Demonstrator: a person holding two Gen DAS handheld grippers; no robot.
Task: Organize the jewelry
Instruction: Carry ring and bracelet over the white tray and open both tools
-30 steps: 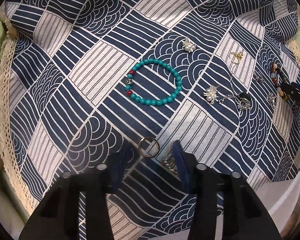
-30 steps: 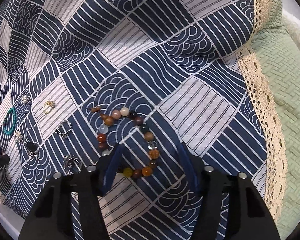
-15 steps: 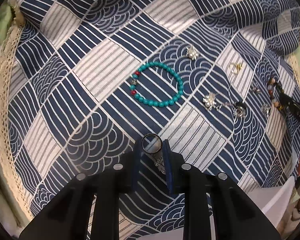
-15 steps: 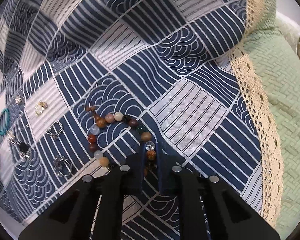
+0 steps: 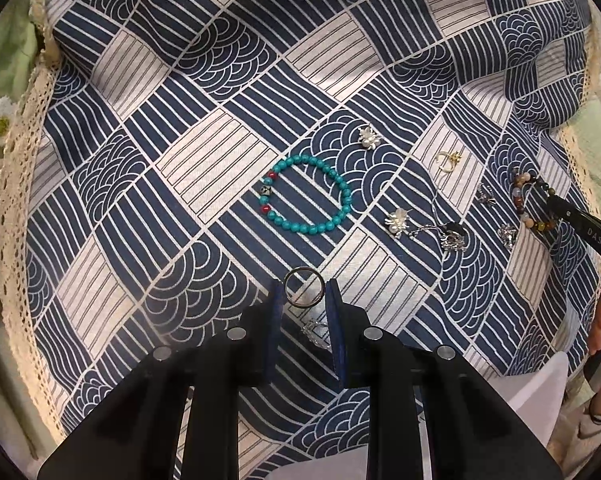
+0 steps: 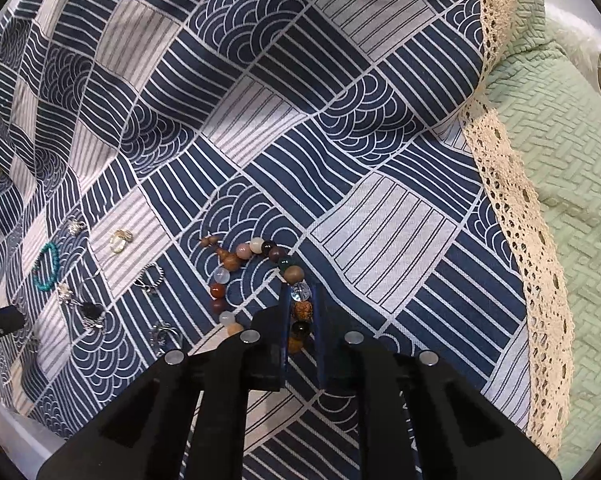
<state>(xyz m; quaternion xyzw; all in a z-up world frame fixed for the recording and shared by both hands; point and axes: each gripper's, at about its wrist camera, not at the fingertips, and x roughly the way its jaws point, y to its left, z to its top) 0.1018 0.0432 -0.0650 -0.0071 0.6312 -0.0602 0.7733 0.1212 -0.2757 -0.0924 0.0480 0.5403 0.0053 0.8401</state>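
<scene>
So both tongs are loaded. The left gripper (image 5: 304,300) has just closed and is pinching a plain silver metal ring (image 5: 303,292), held at 12 o'clock between the pad tips, hoop facing the camera, off the navy-and-white patterned cloth (image 5: 220,152). The right gripper (image 6: 300,304) is clamped on a mixed-stone beaded bracelet (image 6: 260,280), its loop trailing toward 10 o'clock. No box or tray visible anywhere, so can't tell where they go.

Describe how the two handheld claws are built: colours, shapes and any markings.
Both the left claw and the right claw have matte black angular bodies, two flat fingers lined with dark blue pads, and round silver studs across the finger bases. Seen from the left wrist, the right claw's black finger bears white lettering "DAS".
</scene>
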